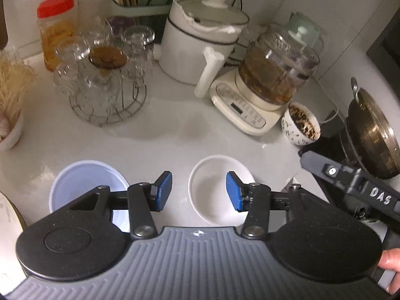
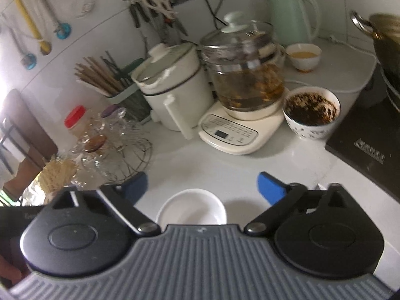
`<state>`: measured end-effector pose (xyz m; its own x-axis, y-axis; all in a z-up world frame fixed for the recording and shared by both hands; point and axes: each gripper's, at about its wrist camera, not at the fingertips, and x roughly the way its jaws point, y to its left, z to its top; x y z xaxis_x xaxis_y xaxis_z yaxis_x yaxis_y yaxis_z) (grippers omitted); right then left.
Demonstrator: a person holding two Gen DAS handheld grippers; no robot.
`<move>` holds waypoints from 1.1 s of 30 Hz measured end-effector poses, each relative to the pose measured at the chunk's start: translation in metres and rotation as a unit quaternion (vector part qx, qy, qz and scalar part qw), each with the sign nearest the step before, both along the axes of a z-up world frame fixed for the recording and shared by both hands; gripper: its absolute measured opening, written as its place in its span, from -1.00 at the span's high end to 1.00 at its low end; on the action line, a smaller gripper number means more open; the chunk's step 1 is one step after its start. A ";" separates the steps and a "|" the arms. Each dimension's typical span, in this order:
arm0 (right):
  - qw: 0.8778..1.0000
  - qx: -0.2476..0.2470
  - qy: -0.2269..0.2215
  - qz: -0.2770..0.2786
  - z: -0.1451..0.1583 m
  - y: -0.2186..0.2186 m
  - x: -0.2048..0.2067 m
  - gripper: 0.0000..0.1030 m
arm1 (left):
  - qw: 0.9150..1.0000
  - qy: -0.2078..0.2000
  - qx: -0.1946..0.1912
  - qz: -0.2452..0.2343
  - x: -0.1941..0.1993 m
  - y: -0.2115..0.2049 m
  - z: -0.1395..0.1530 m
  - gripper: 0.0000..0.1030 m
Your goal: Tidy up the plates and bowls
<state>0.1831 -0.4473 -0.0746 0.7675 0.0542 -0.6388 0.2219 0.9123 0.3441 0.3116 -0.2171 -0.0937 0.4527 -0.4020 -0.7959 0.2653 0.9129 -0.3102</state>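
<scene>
A small white bowl point(image 1: 212, 190) sits empty on the white counter, below my left gripper point(image 1: 199, 191), which is open and holds nothing; its right pad point(image 1: 233, 192) hangs over the bowl. A pale blue bowl point(image 1: 82, 182) sits to the left, partly hidden by the left finger. The rim of a large white plate point(image 1: 8, 227) shows at the far left edge. In the right wrist view the white bowl point(image 2: 191, 208) lies below and between the fingers of my right gripper point(image 2: 202, 187), which is wide open and empty. The right gripper's body point(image 1: 350, 182) shows at the left view's right side.
Behind stand a wire rack of glasses point(image 1: 105, 75), a white pot point(image 1: 200, 37), a glass kettle on its base point(image 1: 270, 75), a patterned bowl of dark scraps point(image 1: 300, 125) and a red-lidded jar point(image 1: 56, 30). A wok point(image 1: 370, 130) sits on the black cooktop point(image 2: 367, 140) at right.
</scene>
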 end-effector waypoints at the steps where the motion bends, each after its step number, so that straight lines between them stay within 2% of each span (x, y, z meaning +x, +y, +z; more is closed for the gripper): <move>1: 1.000 0.010 0.004 -0.001 -0.004 -0.003 0.001 -1.00 | 1.000 0.005 0.001 -0.001 0.001 -0.002 -0.004 -0.04; 11: 0.994 0.089 0.054 -0.016 -0.047 -0.028 0.006 -0.98 | 0.998 0.057 0.000 0.008 0.007 -0.012 -0.037 -0.04; 15: 0.991 0.114 0.070 -0.007 -0.061 -0.032 0.009 -0.84 | 0.997 0.074 0.000 0.009 0.011 -0.016 -0.046 -0.04; 17: 0.988 0.126 0.089 -0.006 -0.069 -0.034 0.013 -0.52 | 0.997 0.081 0.000 0.010 0.013 -0.018 -0.049 -0.04; 19: 0.986 0.134 0.095 -0.003 -0.075 -0.034 0.015 -0.47 | 0.996 0.089 -0.001 0.010 0.015 -0.020 -0.053 -0.04; 25: 0.982 0.145 0.122 0.007 -0.093 -0.031 0.027 0.11 | 0.994 0.113 -0.005 0.008 0.026 -0.027 -0.063 -0.04; 28: 0.980 0.150 0.129 0.008 -0.102 -0.031 0.033 0.17 | 0.994 0.113 0.006 0.003 0.034 -0.033 -0.064 -0.04; 29: 0.980 0.151 0.133 0.007 -0.105 -0.031 0.035 0.27 | 0.994 0.112 0.008 -0.002 0.036 -0.035 -0.064 -0.04; 33: 0.979 0.150 0.135 0.007 -0.112 -0.031 0.039 0.43 | 0.994 0.108 0.026 -0.010 0.045 -0.038 -0.066 -0.04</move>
